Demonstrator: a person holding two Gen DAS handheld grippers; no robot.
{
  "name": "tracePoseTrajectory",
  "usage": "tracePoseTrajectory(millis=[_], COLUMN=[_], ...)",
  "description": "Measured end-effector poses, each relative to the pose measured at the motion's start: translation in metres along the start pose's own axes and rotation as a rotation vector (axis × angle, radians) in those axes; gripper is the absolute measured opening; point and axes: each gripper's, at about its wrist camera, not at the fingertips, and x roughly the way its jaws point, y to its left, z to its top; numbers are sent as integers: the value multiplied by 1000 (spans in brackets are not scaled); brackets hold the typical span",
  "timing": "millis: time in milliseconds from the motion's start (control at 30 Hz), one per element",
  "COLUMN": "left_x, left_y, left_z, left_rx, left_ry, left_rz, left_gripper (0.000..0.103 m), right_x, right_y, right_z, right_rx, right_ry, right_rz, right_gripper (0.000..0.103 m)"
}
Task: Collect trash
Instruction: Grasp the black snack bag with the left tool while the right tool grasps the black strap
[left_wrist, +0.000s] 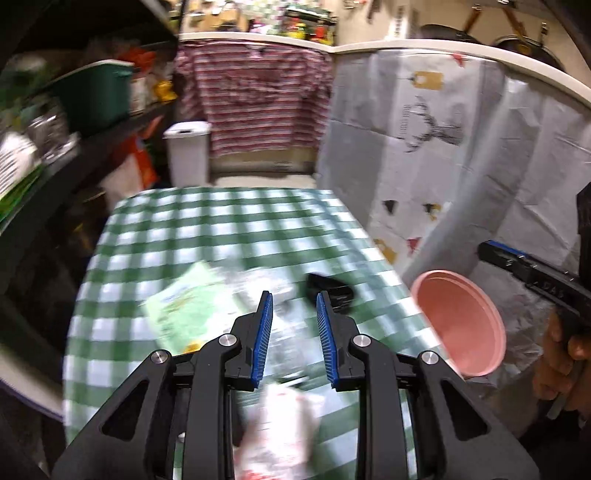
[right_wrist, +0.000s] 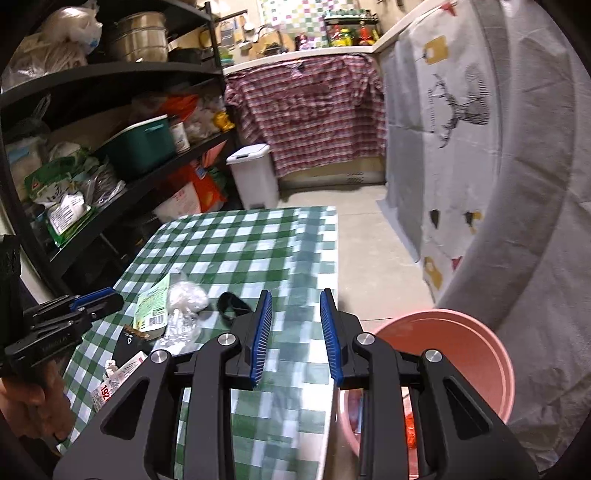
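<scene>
A green-and-white checked cloth, glossy like oilcloth, covers the desk, and the trash lies in a loose cluster on the near left part of it. There is a flat pale-green packet with a barcode label, a crumpled clear plastic wrapper lying against its right edge, a curled black band just right of the wrapper, and a white-and-red printed carton at the near edge of the desk, with digits on it that I can only partly read.

Off the desk's right side stands a round, smooth pink plastic bin, with something red low inside it.

The left gripper hangs over the cluster, its ribbed blue pads parted, and nothing is pinched between the jaws; the view is blurred. The right gripper is over the desk's right edge, beside the bin, its jaws likewise apart and holding nothing.

Beyond the desk's far left corner stands a white lidded pedal bin.
</scene>
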Motion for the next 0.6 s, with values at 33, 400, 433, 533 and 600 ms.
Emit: tracePoseTrajectory(millis=[33,400,433,533,600], left_x=[0,15,18,27,34], left_y=[7,58,60,63,64], left_z=[-3,-32,-34,-40,-43], left_rx=[-5,-55,-55,-58,-65], left_ry=[6,93,108,144,172], left_rz=[16,99,103,105,101], left_gripper=[25,45,47,60,60], right_x=[3,56,61,77,87], right_y=[4,43,45,51,54], right_z=[-1,-9,-11,-13,-14], right_rx=[-4,-105,-116,-144,-157], right_ry=[6,93,102,133,146], right_rz=[6,53,55,61,61], right_gripper=[29,35,38,45,48])
